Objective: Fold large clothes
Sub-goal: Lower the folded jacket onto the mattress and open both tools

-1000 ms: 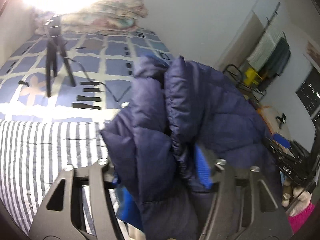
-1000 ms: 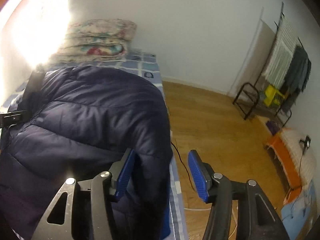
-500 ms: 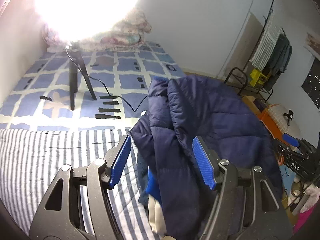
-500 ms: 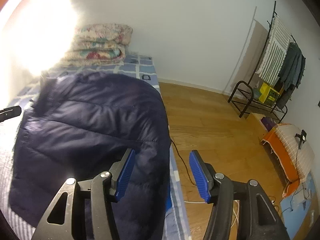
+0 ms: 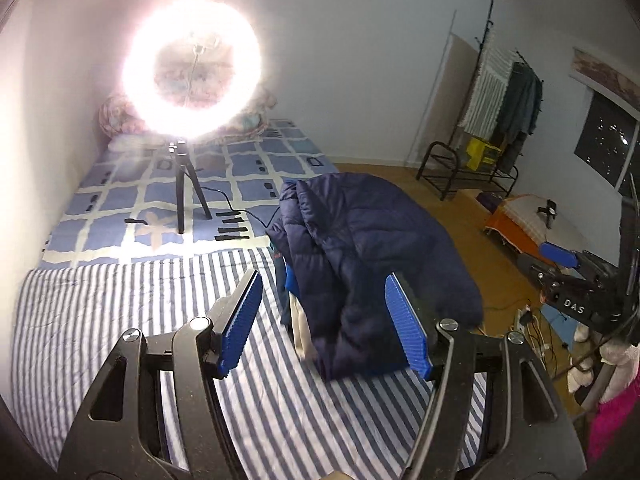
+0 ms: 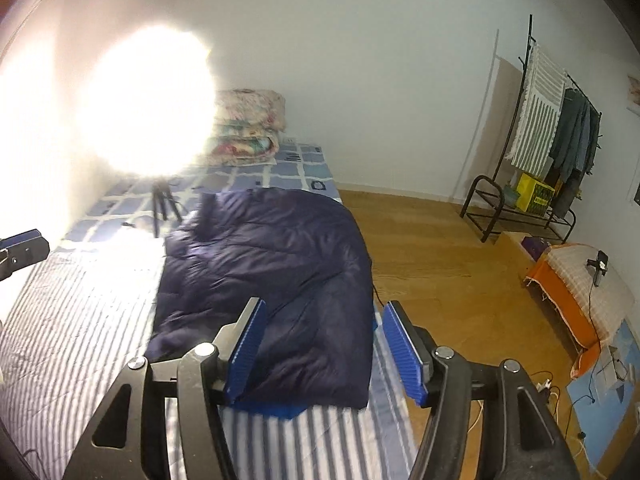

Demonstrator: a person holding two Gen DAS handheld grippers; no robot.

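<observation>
Left wrist view is showing the bed (image 5: 100,312) filling most of the frame, its near half lying under a blue-and-white striped sheet (image 5: 120,292) and its far half under a blue checked cover (image 5: 256,168). Sitting on the striped sheet at the bed's right edge is the navy puffer jacket (image 5: 360,240), folded over into a thick bundle with a brighter blue lining peeking out underneath. A glaring ring light (image 5: 192,76) is standing on a tripod on the checked cover, well beyond the jacket, with folded quilts (image 6: 248,128) piled against the far wall. The left hand-held gripper (image 5: 324,324) is hovering above the jacket's near end, jaws standing apart and gripping nothing. The right hand-held gripper (image 6: 324,350) is hanging over the jacket's near edge; its jaws have just been opening and are clasping nothing.
</observation>
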